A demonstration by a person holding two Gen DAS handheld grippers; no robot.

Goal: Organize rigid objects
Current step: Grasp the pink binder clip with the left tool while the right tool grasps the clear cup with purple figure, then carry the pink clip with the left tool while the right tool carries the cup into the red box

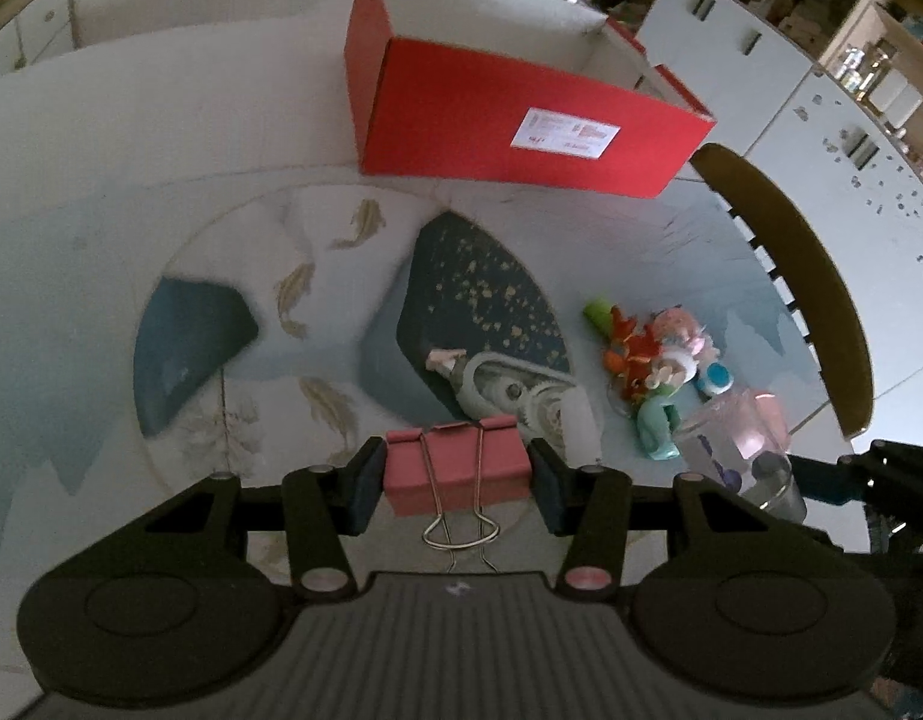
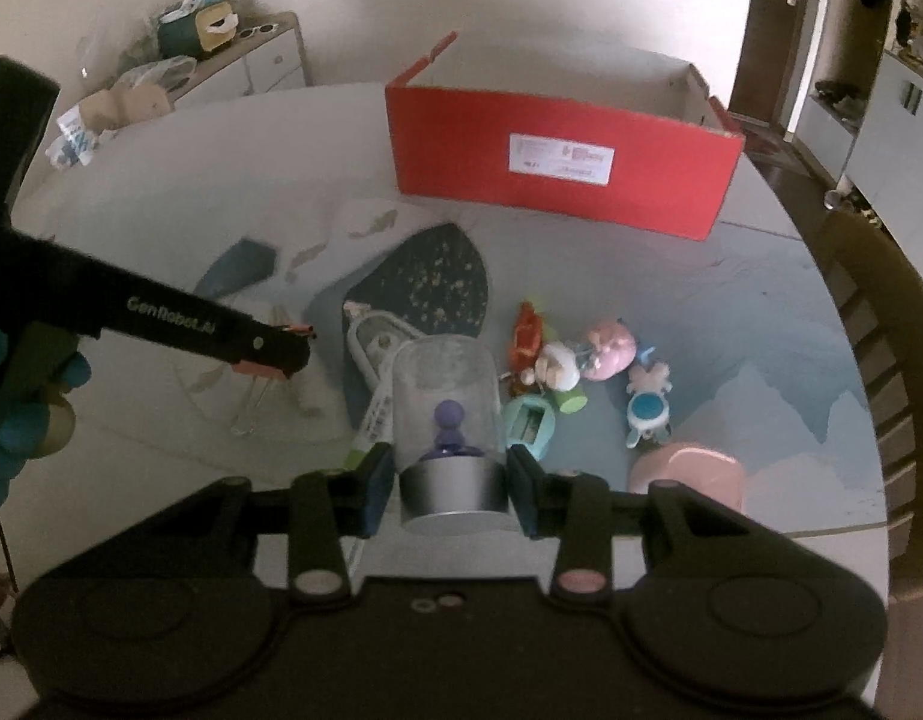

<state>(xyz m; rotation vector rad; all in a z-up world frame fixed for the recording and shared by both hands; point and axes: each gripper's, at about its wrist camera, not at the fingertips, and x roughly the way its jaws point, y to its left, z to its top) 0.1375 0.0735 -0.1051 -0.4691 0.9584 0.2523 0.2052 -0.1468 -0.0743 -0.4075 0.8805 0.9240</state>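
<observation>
Two grips are made at once: the left gripper [image 1: 455,483] has its jaws pinching a pink binder clip [image 1: 458,468] by its sides, wire handles pointing back toward the camera, and the right gripper [image 2: 449,489] has its jaws pressed on the grey base of a clear dome [image 2: 446,414] with a small purple figure inside. Just beyond both sets of jaws, a white tape dispenser [image 1: 515,390] and a heap of small toys [image 2: 581,360] lie on the patterned desk [image 2: 731,312]. Well past those, straight ahead, stands an open red box [image 2: 557,162]. I judge the step in hand to be carrying after pickup. Next, each load must clear the box's near wall, then the jaws should spread only once over its open top.
</observation>
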